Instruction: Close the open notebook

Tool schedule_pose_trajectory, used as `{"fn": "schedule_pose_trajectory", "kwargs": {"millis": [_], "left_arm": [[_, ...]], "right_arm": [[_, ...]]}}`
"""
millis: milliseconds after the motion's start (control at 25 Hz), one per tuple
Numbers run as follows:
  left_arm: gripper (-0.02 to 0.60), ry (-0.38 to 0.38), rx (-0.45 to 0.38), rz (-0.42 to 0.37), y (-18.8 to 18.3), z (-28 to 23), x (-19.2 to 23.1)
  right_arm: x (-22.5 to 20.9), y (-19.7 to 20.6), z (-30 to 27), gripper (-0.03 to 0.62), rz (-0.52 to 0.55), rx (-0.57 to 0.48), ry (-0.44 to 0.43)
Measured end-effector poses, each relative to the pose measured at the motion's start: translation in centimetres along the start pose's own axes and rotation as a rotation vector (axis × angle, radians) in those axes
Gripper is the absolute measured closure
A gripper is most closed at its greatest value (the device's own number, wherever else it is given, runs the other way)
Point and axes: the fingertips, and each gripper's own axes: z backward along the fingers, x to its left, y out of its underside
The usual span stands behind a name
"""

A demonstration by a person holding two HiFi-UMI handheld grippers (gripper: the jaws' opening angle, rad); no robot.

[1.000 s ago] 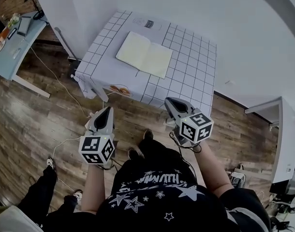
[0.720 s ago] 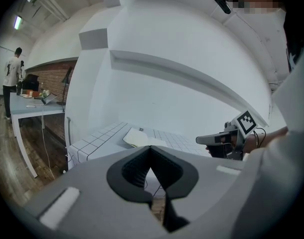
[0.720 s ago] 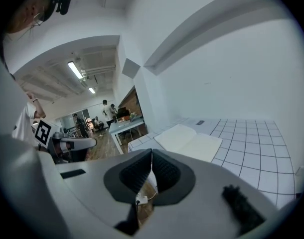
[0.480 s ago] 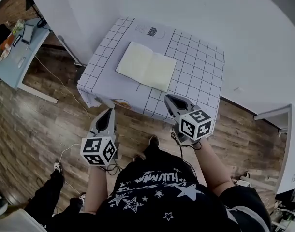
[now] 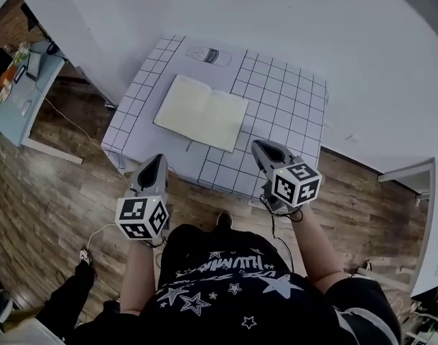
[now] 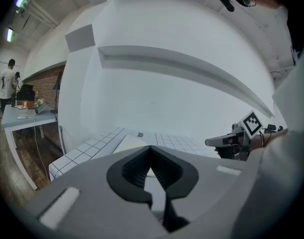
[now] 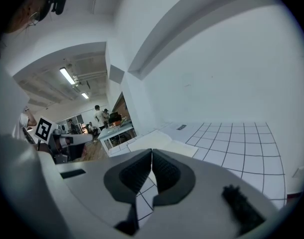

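Notebook (image 5: 201,112) open, inside table (image 5: 283,99) edges

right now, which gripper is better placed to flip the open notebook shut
Probably the right gripper: its tip shows over the table, beside the notebook's right page edge. The left gripper is only at the table's near edge. Both are shut and empty.

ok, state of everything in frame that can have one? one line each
notebook: open, flat on the table, pages up
left gripper: shut, empty, clear of the notebook
right gripper: shut, empty, clear of the notebook
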Motion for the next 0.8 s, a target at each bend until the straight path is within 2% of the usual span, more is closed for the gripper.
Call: {"fn": "schedule_pose_trajectory", "kwargs": {"millis": [360,600,800], "left_arm": [[0.572,-0.004,0.031,0.011,-0.4,-2.7,2.0],[0.572,0.067,0.059,0.001,-0.7,-5.7,4.0],[0.572,0.119,0.090,0.002,-1.1,-7.5,7.0]], "right_arm": [[-0.8,0.2,-1.4,0.580,-0.030,0.002,0.018],[-1.7,-0.3,-3.1,0.580,-0.071,-0.008,0.104],[-0.2,-1.2,-5.9,0.580,-0.080,-0.014,0.140]]}}
